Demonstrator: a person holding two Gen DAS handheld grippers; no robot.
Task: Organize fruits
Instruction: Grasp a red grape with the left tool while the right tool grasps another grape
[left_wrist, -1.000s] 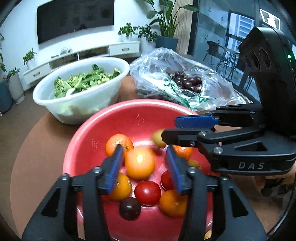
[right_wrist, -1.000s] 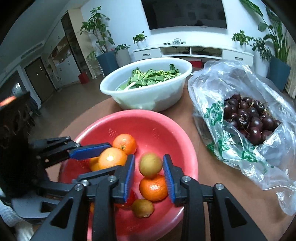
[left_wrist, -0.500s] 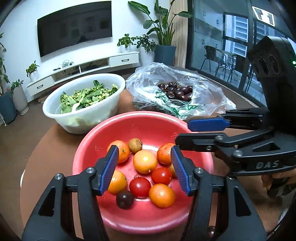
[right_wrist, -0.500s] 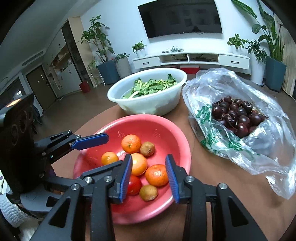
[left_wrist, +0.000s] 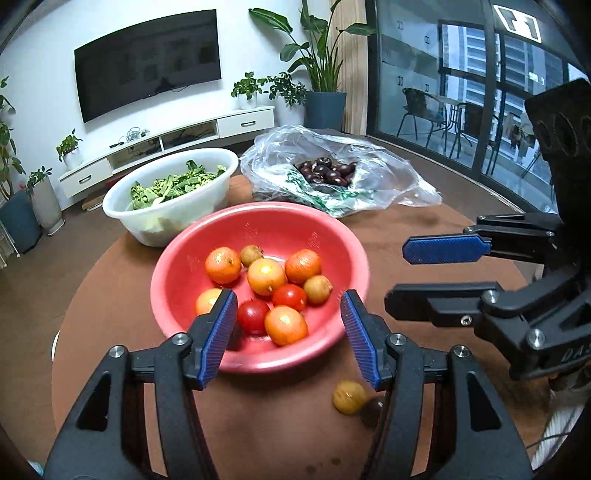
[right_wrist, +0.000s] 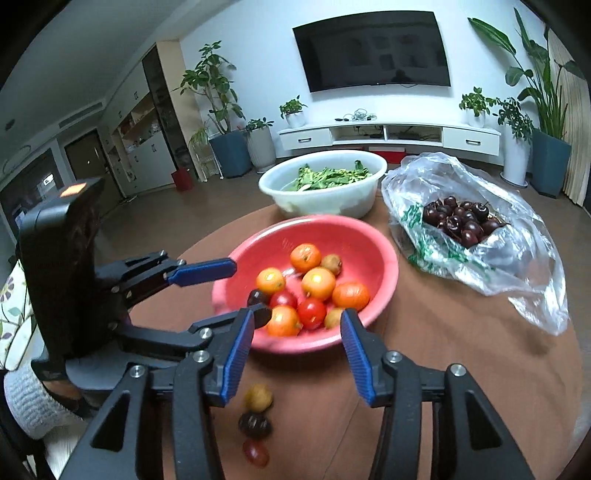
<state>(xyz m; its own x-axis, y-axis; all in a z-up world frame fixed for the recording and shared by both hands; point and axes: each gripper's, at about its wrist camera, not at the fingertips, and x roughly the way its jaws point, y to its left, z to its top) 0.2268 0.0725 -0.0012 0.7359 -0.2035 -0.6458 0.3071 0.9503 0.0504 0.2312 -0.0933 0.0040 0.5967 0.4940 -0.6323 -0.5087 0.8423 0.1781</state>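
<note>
Both the left hand-held gripper (left_wrist: 288, 334) and the right hand-held gripper (right_wrist: 297, 349) hang spread and empty, while the small round yellow-brown fruit (right_wrist: 258, 397) lies loose on the brown worktop (right_wrist: 461, 350) at lower centre, below the round red plastic bowl (right_wrist: 369, 236) of fruit, about equally near both.

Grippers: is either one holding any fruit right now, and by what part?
Nothing is held. The left gripper and the right gripper are both open, with only air between their fingers, in front of the red bowl.
</note>
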